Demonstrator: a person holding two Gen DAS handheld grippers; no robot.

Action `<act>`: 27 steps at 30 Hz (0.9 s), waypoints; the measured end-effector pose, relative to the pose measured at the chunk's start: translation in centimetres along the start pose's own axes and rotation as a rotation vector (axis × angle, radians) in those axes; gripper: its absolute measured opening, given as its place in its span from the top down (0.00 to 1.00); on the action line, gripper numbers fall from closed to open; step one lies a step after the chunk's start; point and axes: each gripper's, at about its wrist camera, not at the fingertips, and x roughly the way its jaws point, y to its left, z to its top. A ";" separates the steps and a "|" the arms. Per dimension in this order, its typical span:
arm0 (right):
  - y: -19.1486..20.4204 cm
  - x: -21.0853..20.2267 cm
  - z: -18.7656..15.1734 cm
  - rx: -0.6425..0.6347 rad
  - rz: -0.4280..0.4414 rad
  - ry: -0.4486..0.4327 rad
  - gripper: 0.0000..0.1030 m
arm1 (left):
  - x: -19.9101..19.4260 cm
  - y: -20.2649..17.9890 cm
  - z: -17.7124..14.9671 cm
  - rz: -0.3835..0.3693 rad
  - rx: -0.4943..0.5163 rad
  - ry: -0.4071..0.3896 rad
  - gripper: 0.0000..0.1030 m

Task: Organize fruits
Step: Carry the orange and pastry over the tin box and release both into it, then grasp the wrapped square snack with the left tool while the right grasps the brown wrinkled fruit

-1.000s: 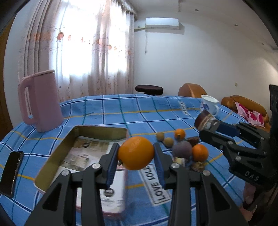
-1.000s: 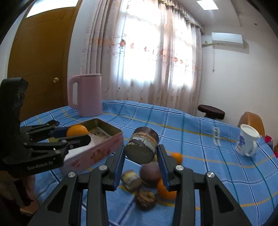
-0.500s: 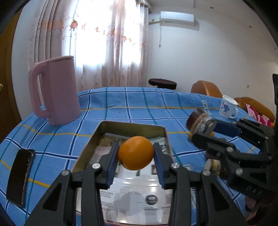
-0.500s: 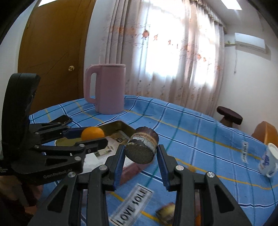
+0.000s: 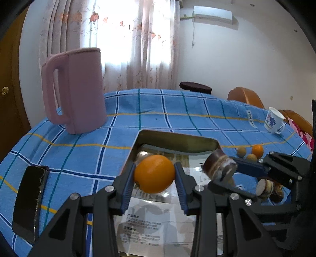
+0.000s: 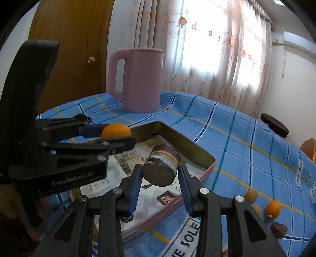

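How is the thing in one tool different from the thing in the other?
The left tool holds a smooth, round orange; the right tool holds a brown, layered cylinder with flat ends, tipped on its side. Both are clamped and held above the open tin tray.

i see a bright window behind sheer flowered curtains (image 5: 126, 43), white walls (image 5: 246, 59) with an air conditioner (image 5: 213, 13) high up, a wooden door (image 6: 79, 51), a dark stool (image 5: 195, 87) and orange chairs (image 5: 245, 97) beyond the blue checked tablecloth (image 5: 177, 106).
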 end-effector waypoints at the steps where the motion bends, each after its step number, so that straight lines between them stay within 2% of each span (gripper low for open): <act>1: 0.1 0.2 0.0 -0.001 0.001 0.008 0.62 | 0.2 0.1 0.0 0.001 -0.001 0.006 0.61; 7: 0.6 0.9 0.0 -0.001 0.030 0.038 0.62 | 0.5 0.3 -0.3 0.017 -0.008 0.013 0.58; 9: 0.8 1.2 0.0 -0.002 0.034 0.058 0.57 | 0.2 0.5 -0.3 0.024 -0.017 0.002 0.46; 10: 0.9 0.9 0.0 -0.003 0.014 0.047 0.52 | -0.1 0.5 -0.3 0.019 -0.022 -0.009 0.37; 14: 0.7 -0.5 -0.5 0.002 0.003 0.020 0.50 | -1.7 0.4 -0.3 0.009 -0.044 -0.052 0.27; 19: -1.7 -5.3 -3.2 0.029 -0.101 -0.014 0.49 | -3.8 -1.5 -0.7 -0.029 -0.041 -0.104 0.15; 24: -5.8 -9.8 -8.0 0.159 -0.215 0.033 0.49 | -4.7 -5.9 -1.6 -0.120 0.015 -0.117 0.15; 27: -7.8 -10.5 -10.0 0.236 -0.221 0.078 0.49 | -4.5 -8.6 -1.9 -0.166 0.057 -0.100 0.12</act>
